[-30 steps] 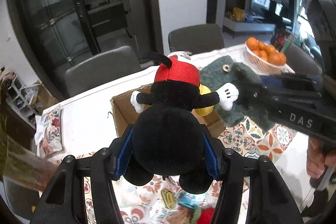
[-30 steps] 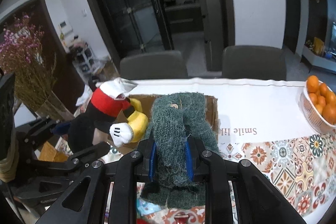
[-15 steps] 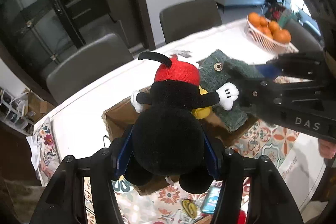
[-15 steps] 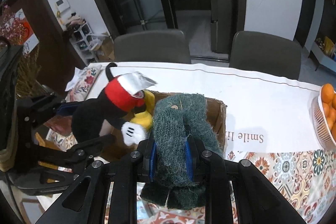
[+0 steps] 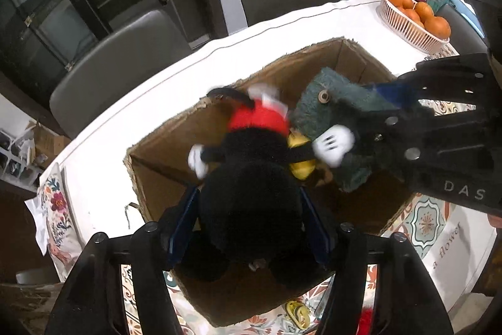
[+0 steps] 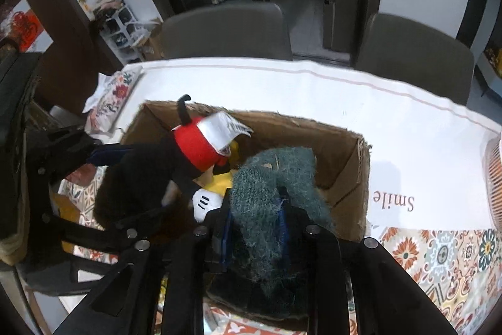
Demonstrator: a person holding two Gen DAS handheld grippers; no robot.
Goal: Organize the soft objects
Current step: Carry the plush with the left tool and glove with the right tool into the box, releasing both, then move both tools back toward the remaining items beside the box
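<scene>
Both tongs pointed steeply down over open cardboard box (image 5: 351, 58) on desk (image 6: 360, 102).

Left tongs (image 5: 248, 225) opening, black mouse plush (image 5: 251, 193) still between blue pads, hanging over box.

Right tongs (image 6: 255, 222) opening, green fuzzy plush (image 6: 266, 184) between pads, inside box.

Two plushes touched.

Orange basket (image 5: 404, 24) at desk's far corner.

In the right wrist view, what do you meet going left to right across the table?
Floral cushion → black mouse plush → green fuzzy plush → right wall of the cardboard box → "Smile" lettering → fruit basket.
</scene>
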